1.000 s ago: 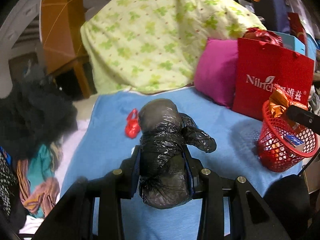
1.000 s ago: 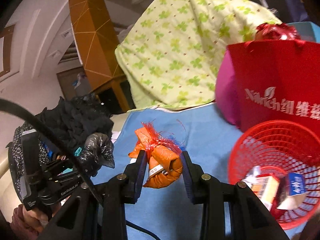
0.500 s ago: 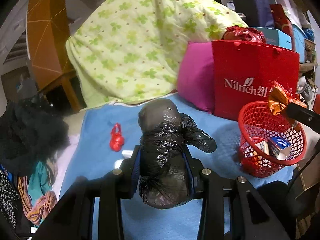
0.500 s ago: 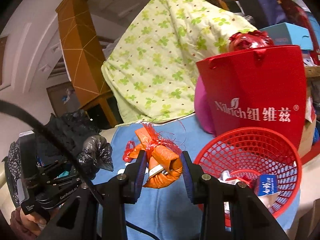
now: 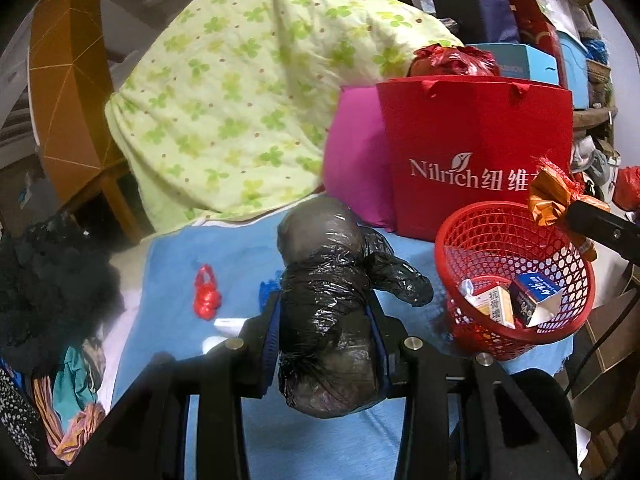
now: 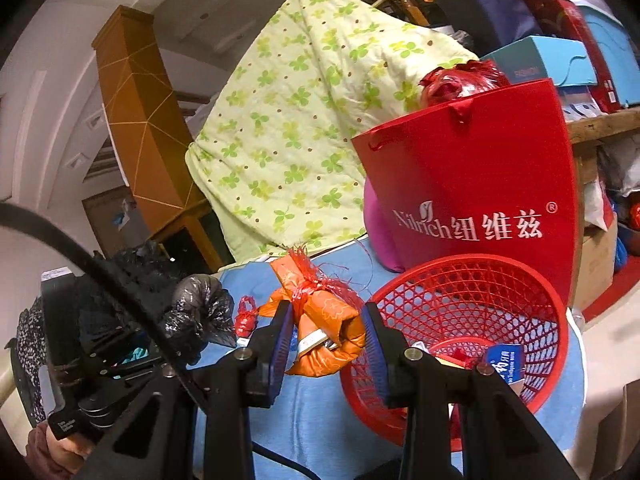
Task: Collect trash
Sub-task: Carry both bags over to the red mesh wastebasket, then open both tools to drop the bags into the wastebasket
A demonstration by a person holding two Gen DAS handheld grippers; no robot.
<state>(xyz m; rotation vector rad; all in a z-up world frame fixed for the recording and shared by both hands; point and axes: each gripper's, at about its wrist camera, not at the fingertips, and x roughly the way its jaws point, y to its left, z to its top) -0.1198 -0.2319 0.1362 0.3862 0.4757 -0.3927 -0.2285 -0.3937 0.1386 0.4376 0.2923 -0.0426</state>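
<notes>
The blue sheet point(image 5: 240, 256) covers the bed and serves as the ground for everything else; behind it, at its far edge, a green clover-print quilt point(image 5: 248, 92) is heaped high, and to the right of that heap a red paper gift bag point(image 5: 476, 148) stands upright on the sheet with a pink cushion point(image 5: 352, 176) leaning just beside it. In front of the gift bag, at the sheet's right edge, sits the red mesh basket point(image 5: 480, 240), already holding a few small cartons point(image 5: 496, 306). Off the sheet's left edge lies a pile of dark clothes point(image 5: 44, 280). Above the sheet's near part the left gripper point(image 5: 326, 320) has its jaws pinched on a knotted black trash bag point(image 5: 328, 312), the bag bulging above and below the pads and lifted clear of the sheet, to the left of the basket. The right gripper point(image 6: 326, 330) pinches an orange wrapped bundle point(image 6: 320, 324) tied with red string; in the left wrist view this bundle point(image 5: 552, 196) hangs over the basket's far right rim. A small red knotted bag point(image 5: 206, 294) lies loose on the sheet, left of the black bag, with a small white scrap point(image 5: 228, 324) near it on the sheet.
</notes>
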